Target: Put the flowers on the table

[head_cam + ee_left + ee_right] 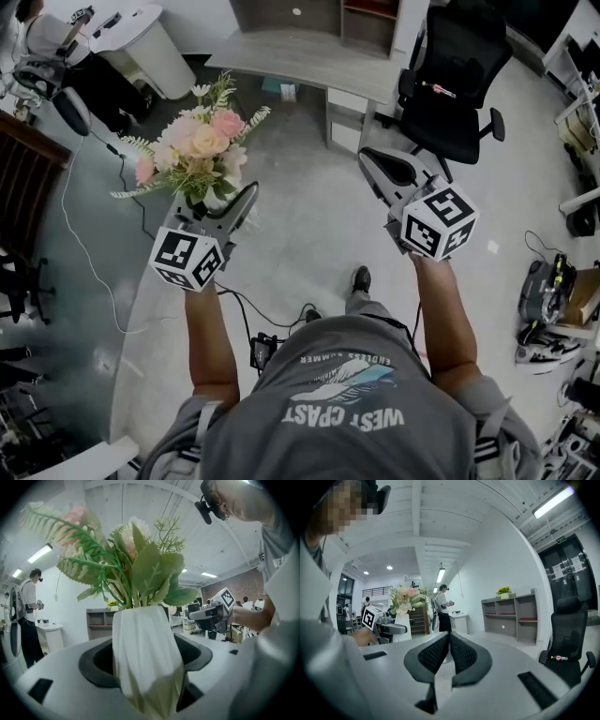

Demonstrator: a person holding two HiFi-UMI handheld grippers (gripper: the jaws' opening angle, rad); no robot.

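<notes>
A bouquet of pink and cream flowers [202, 145] with green fern sprigs stands in a white twisted vase [145, 658]. My left gripper [220, 208] is shut on that vase, its dark pads pressed against both sides, and holds it upright in the air above the floor. The leaves [140, 569] fill the upper part of the left gripper view. My right gripper [370, 157] hangs to the right at about the same height, its jaws shut with nothing between them [449, 637]. From the right gripper view the flowers [407, 598] show at the left. A grey table [309, 58] lies ahead.
A black office chair [459, 80] stands at the right of the table, and a white round stand [150, 42] at the far left. Cables [94, 262] run over the floor. A shelf unit [513, 616] with yellow flowers and another person [443, 609] stand further off.
</notes>
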